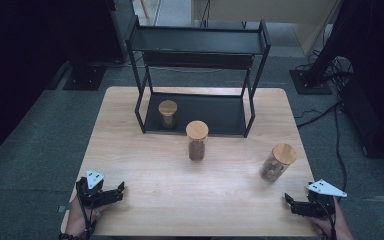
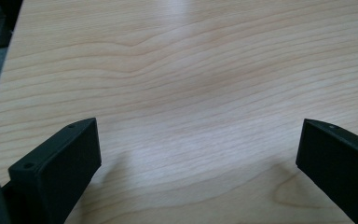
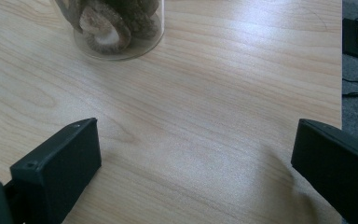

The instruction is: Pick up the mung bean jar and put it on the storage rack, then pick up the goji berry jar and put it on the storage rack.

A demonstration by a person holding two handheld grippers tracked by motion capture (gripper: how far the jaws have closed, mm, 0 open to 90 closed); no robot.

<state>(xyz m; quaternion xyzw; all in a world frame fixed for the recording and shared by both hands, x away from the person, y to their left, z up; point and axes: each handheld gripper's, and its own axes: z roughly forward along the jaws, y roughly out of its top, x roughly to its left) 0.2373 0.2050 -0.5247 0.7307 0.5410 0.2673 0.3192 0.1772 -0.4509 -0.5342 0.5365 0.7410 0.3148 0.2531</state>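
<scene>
Both hands sit low at the near edge of the pale wooden table (image 1: pixel 145 200), and the nearest thing to either is the clear glass jar with a round wooden lid and brown curled pieces inside (image 1: pixel 277 162). It stands upright just ahead of the right gripper (image 1: pixel 291 204), a little toward the table's middle, its long axis vertical; in the right gripper view its base (image 3: pixel 116 28) sits up and to the left of the spread, empty jaws. The left gripper (image 1: pixel 116 191) rests well apart from that jar, across the table, jaws also wide with bare wood between them, so the right hand is clearly the nearer one (a short forward reach, I'd judge, with the jaws closing across the jar's round side). Farther from that jar stand a second wooden-lidded jar of dark brown grains (image 1: pixel 197 140) and a third jar (image 1: pixel 168 114) on the bottom level of the black metal two-tier rack (image 1: pixel 200 45). No label or writing is readable on anything.
</scene>
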